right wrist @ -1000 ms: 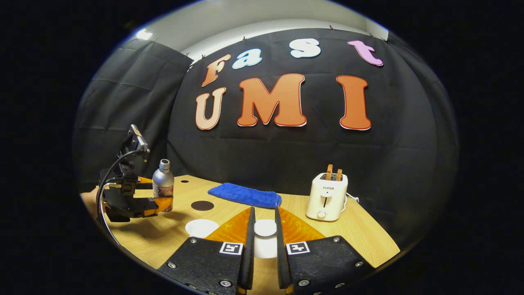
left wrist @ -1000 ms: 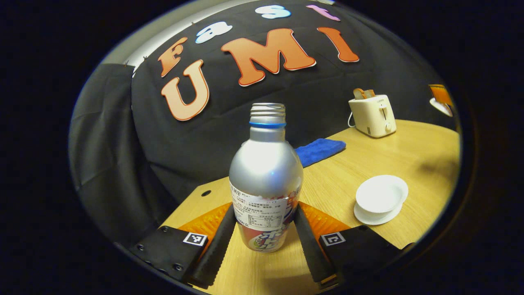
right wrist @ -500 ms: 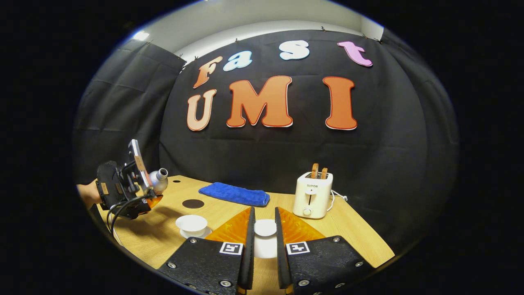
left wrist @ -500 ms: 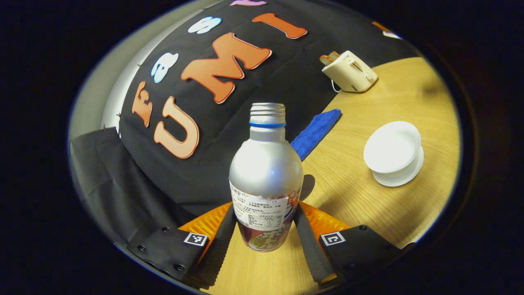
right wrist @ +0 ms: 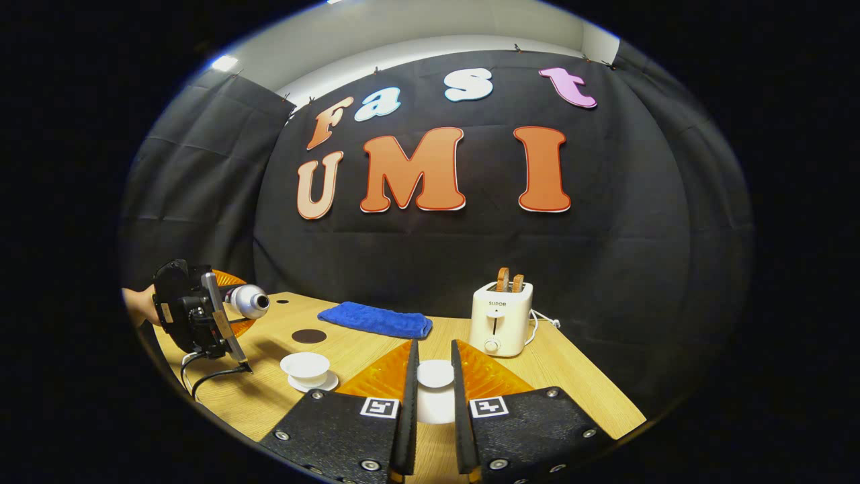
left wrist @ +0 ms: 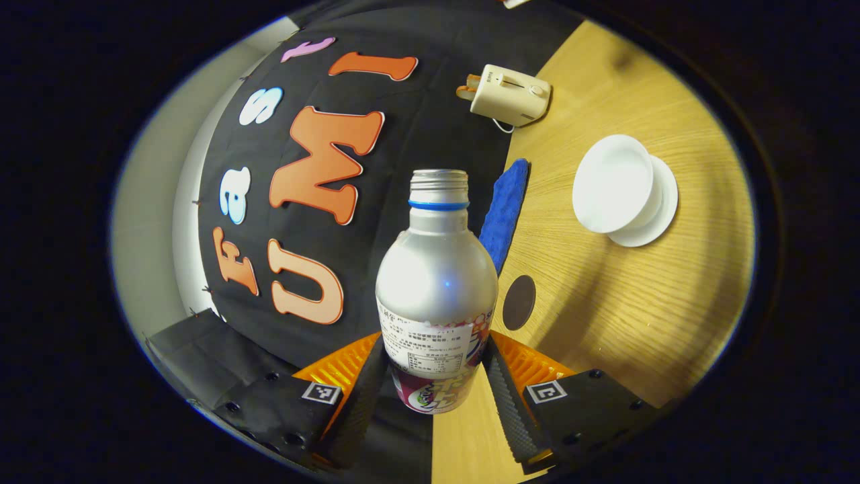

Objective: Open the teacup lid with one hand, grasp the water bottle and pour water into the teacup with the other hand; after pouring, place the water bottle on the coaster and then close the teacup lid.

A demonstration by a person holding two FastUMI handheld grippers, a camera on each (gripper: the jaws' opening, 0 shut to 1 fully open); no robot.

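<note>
My left gripper (left wrist: 437, 349) is shut on a silver water bottle (left wrist: 437, 282) with an open mouth and a blue neck ring. In the right gripper view the bottle (right wrist: 247, 300) lies almost level, mouth pointing right, up and to the left of the teacup (right wrist: 306, 365). No stream of water shows. The white teacup (left wrist: 615, 183) stands uncovered on its saucer (left wrist: 662, 208). Between the fingers of my right gripper (right wrist: 434, 346), shut on it, is the white teacup lid (right wrist: 435, 374), held above the table. A dark round coaster (left wrist: 519, 302) lies on the wood near the bottle.
A blue cloth (right wrist: 375, 320) lies along the back of the wooden table (right wrist: 578, 383). A cream toaster (right wrist: 500, 319) with two slices in it stands at the back right, its cord trailing behind. A hand (right wrist: 138, 306) holds the left gripper at the table's left edge.
The left gripper has tipped the bottle from upright to almost level, mouth toward the teacup. The right gripper has kept the lid and drifted slightly right.
</note>
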